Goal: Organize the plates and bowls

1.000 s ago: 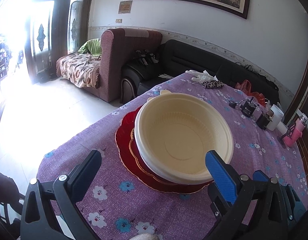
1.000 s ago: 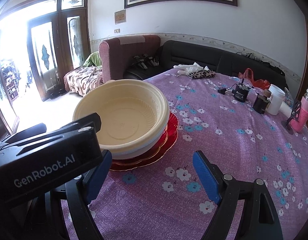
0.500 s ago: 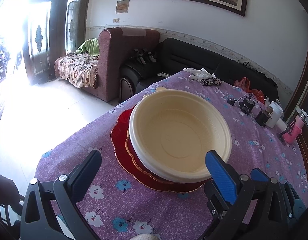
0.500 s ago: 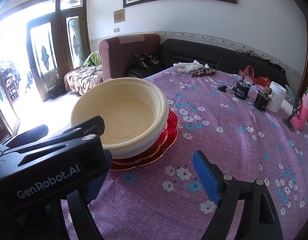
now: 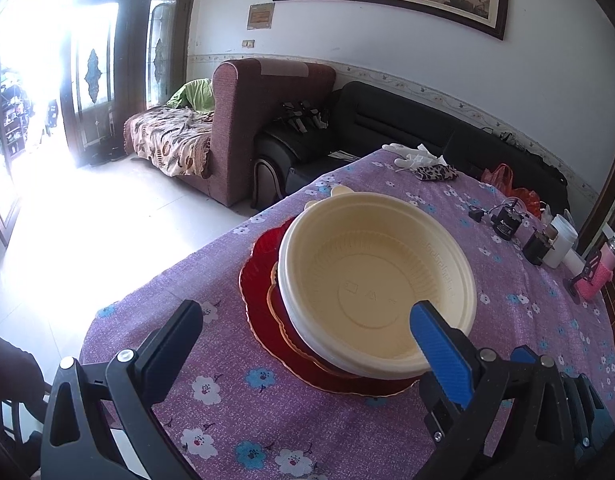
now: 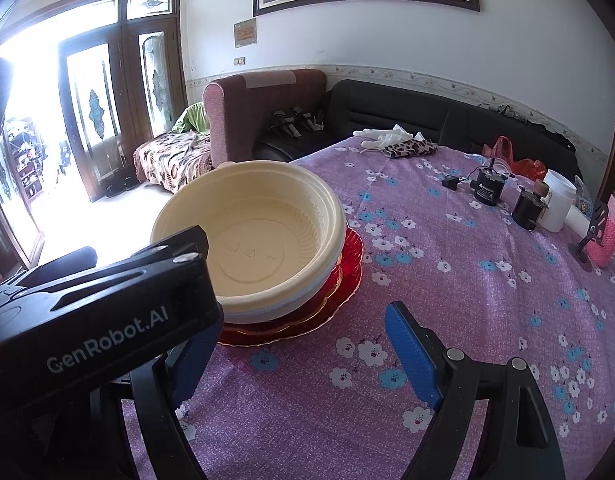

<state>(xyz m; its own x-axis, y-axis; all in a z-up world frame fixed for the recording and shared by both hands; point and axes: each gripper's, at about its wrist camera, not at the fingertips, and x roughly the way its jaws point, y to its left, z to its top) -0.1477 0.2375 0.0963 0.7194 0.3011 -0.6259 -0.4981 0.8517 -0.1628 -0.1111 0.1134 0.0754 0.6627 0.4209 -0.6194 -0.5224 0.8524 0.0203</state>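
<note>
Purple cloth with little white and blue flowers covers the table [image 6: 447, 280], and a dark sofa sits behind it by the white wall.

Near the table's left edge is a stack. On top is the cream bowl [image 5: 377, 284], round and deep, with thin ribs inside and a rolled rim. It looks like light plastic, a bit bendy, so it should lift easily but could slip. More pale rims show just under it, so it seems to sit in other bowls. Under the bowls are the red plates [image 5: 263, 264], shiny, with wavy edges trimmed in gold. They look hard and may break if dropped. The rim is the best place to pinch the bowl, one finger inside and one outside.

Left of the stack's near side, the left gripper [image 5: 307, 320] has its jaws wide apart and holds nothing. Its blue finger shows in front of the bowl's near rim; I cannot tell if it touches. Right of the stack, the right gripper [image 6: 295, 344] is also wide apart and empty, above bare cloth.
</note>
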